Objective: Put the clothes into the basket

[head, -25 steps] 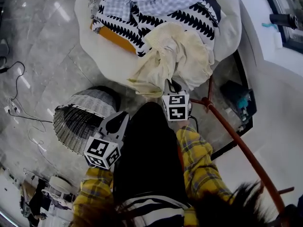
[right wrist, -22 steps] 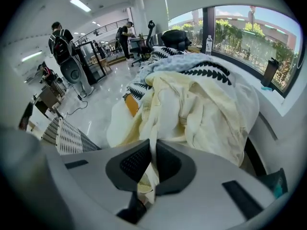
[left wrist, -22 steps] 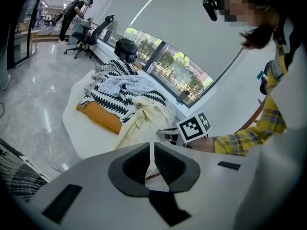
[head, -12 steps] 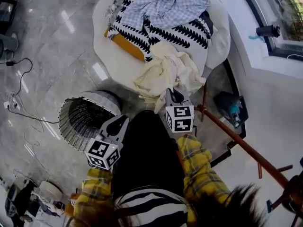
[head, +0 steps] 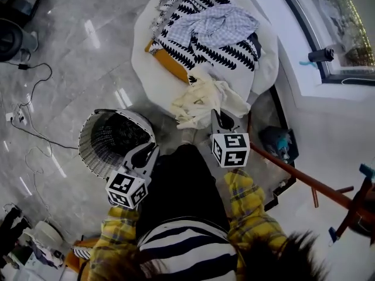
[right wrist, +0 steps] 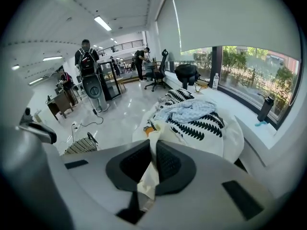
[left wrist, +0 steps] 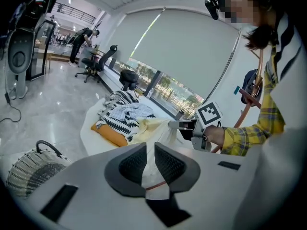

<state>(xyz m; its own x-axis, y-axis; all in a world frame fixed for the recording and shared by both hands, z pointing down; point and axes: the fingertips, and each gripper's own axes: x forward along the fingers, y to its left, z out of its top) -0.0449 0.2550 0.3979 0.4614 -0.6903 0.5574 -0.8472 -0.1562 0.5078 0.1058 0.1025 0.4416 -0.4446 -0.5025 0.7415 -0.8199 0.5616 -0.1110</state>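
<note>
Cream garment, left gripper jaws clamped on it, right gripper jaws clamped too, wicker basket nearby

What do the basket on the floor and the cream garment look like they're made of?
Basket: seemingly woven wicker or rattan, pale matte; an open weave shows in its wall.
Cream garment: soft thin cloth, possibly cotton, matte; it drapes and creases in folds.
</note>
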